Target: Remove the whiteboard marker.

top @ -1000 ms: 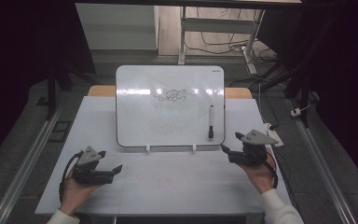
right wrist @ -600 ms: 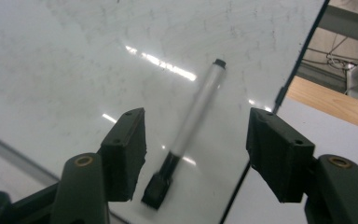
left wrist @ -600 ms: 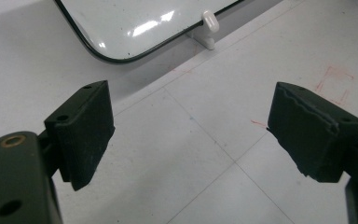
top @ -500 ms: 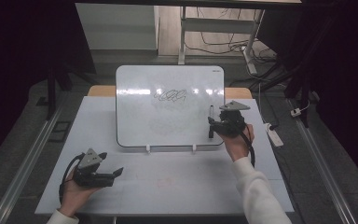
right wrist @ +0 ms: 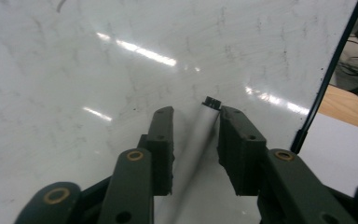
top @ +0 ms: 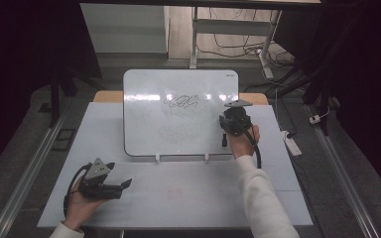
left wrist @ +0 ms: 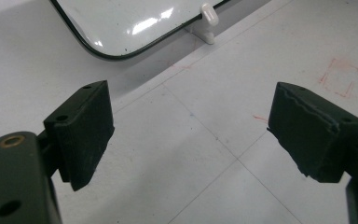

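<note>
Two grippers: the right point(right wrist: 196, 140) has been moved onto the whiteboard point(top: 149, 124).
Marker point(right wrist: 200, 128) straddled, jaws narrow, not clamped; left point(left wrist: 191, 135) held wide; scribble point(top: 181, 102) unreadable.

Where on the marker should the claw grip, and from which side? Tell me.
Grip the marker mid-barrel, coming from above with one jaw on each long side. It lies flat on the whiteboard near the right edge, and the right claw already straddles its slim round barrel lengthwise.

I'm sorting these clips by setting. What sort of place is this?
Probably a lab or workshop recording bench: a white table carrying a whiteboard with a marker, plus cables and a power strip on the grey floor, with dark surroundings.
</note>
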`<state>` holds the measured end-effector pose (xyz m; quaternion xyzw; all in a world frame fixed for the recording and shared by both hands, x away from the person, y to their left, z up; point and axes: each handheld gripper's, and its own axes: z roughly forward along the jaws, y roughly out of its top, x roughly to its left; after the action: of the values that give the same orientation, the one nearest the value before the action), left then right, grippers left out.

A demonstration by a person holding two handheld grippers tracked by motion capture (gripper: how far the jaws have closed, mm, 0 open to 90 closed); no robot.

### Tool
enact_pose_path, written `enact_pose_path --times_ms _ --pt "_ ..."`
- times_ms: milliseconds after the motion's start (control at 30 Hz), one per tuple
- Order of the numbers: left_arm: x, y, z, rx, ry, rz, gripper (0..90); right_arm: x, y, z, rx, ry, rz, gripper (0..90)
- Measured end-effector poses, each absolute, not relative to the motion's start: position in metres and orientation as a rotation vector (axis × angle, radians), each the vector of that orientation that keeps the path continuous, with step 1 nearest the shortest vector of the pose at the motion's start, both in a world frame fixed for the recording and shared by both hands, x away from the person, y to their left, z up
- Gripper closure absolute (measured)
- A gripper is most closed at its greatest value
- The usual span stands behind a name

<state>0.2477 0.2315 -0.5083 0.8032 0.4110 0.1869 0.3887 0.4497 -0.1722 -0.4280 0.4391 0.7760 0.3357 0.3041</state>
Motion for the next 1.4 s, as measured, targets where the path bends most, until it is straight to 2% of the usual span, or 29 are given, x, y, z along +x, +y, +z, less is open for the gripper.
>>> enact_pose_path --times_ms 167,333,400,667,1067,1400 --pt "0.248 0.232 -0.509 2.042 1.048 0.479 14.9 0.45 -0.167 -0.428 1.176 2.014 0.83 71.6" --pt "0.248 0.231 -0.509 2.048 1.049 0.482 15.0 0.45 -0.169 -0.429 1.238 2.007 0.923 75.8" --pt "0.248 0.231 -0.509 2.049 1.049 0.483 15.1 0.45 -0.169 -0.43 1.262 2.01 0.974 80.4" --pt "0.248 0.232 -0.511 2.056 1.059 0.491 15.4 0.443 -0.169 -0.429 1.211 2.01 1.013 80.5" --pt "0.251 0.227 -0.499 1.975 1.034 0.446 21.3 0.406 -0.191 -0.424 1.096 1.98 1.301 80.6" --pt "0.276 0.189 -0.473 1.921 0.972 0.4 24.9 0.371 -0.178 -0.419 0.953 2.026 1.478 80.6"
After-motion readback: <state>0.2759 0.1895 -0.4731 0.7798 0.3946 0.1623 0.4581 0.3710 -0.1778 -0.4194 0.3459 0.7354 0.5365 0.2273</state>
